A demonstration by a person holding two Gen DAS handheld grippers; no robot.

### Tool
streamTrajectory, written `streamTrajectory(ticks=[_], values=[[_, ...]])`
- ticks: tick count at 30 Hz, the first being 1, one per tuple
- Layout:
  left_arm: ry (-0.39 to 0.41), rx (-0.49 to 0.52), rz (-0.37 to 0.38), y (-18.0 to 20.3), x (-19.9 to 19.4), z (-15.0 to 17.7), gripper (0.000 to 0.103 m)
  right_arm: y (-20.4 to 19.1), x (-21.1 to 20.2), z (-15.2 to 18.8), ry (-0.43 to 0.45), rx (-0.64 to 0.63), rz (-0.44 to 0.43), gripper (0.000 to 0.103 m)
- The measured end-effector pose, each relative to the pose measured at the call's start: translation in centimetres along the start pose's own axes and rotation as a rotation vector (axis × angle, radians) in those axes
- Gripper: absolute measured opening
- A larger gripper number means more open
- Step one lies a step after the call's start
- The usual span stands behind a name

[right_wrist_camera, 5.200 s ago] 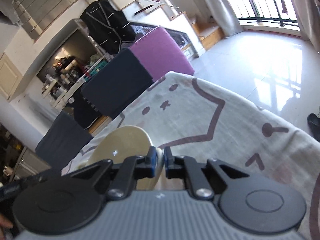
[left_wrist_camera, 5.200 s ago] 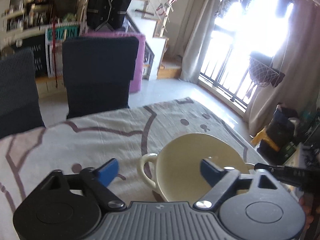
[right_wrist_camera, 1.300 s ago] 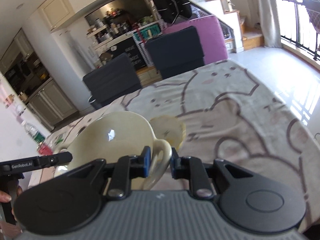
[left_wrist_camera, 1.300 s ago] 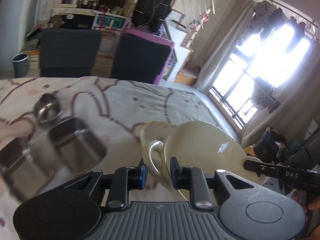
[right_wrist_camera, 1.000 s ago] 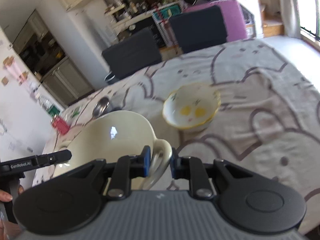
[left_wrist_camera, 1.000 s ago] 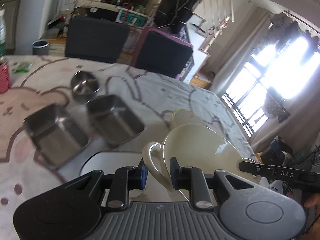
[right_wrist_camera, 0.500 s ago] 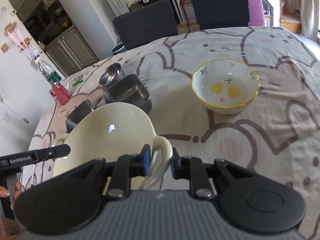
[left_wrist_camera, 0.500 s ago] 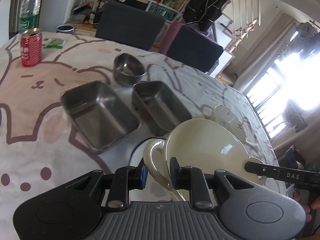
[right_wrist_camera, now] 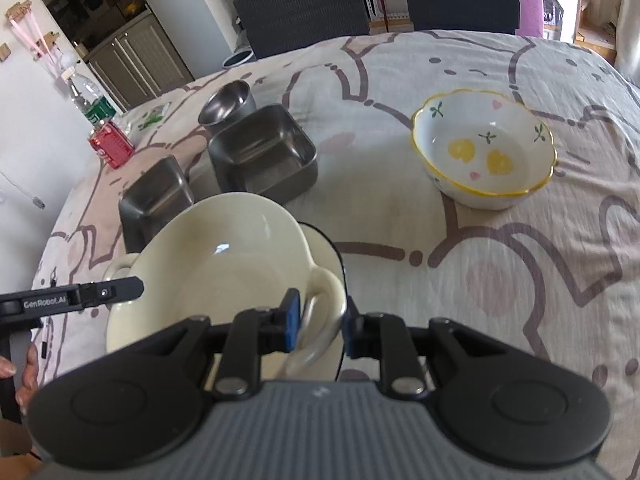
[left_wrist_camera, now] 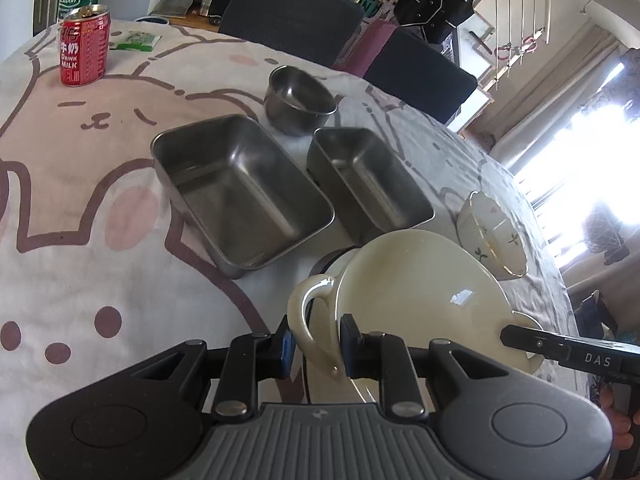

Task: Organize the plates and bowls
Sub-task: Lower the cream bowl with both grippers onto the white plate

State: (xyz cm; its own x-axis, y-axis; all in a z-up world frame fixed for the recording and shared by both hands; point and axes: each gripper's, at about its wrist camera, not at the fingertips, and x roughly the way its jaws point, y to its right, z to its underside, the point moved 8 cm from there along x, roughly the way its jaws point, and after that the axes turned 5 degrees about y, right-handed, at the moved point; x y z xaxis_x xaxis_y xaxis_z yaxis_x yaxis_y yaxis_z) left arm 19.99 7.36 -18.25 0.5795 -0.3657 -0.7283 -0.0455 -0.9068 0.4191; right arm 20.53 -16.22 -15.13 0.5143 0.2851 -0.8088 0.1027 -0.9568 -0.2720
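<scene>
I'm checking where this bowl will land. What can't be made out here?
- Dark-rimmed white plate: mostly hidden under the cream two-handled ceramic bowl, both views.
- Large rectangular steel tray: partly behind the bowl, right wrist view.
- Bowl-to-plate contact: hidden beneath the bowl.

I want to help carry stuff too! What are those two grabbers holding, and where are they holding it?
The cream bowl: the left gripper pinches one loop handle, the right gripper the other.

I see a glossy cream ceramic two-handled bowl [right_wrist_camera: 224, 268] catching window glare, brushed steel rectangular trays [left_wrist_camera: 240, 188] with dull sheen, a glazed white floral porcelain bowl [right_wrist_camera: 486, 152], and a matt woven printed cotton tablecloth [right_wrist_camera: 500, 280].
</scene>
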Motion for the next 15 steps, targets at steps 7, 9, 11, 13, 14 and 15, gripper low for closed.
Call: streamTrajectory(ticks=[7,9,11,13,14,15], values=[[-0.008,-0.011,-0.005,-0.62,0.26,0.26,0.025,-0.33,0.75,0.18,-0.018,-0.014,0.012,0.026],[-0.01,-0.014,-0.005,-0.63,0.34,0.25,0.025,-0.48,0.82,0.19,-0.022,-0.02,0.012,0.026],[-0.012,-0.014,-0.004,-0.68,0.47,0.31,0.026,-0.53,0.86,0.16,-0.023,-0.024,0.014,0.026],[-0.016,-0.013,-0.007,-0.72,0.7,0.39,0.026,-0.55,0.87,0.11,-0.022,-0.03,0.017,0.026],[-0.02,-0.014,-0.008,-0.75,0.81,0.45,0.026,-0.59,0.88,0.09,-0.021,-0.034,0.02,0.026],[-0.022,-0.016,-0.009,-0.83,0.95,0.5,0.026,-0.62,0.92,0.08,-0.021,-0.038,0.022,0.026]])
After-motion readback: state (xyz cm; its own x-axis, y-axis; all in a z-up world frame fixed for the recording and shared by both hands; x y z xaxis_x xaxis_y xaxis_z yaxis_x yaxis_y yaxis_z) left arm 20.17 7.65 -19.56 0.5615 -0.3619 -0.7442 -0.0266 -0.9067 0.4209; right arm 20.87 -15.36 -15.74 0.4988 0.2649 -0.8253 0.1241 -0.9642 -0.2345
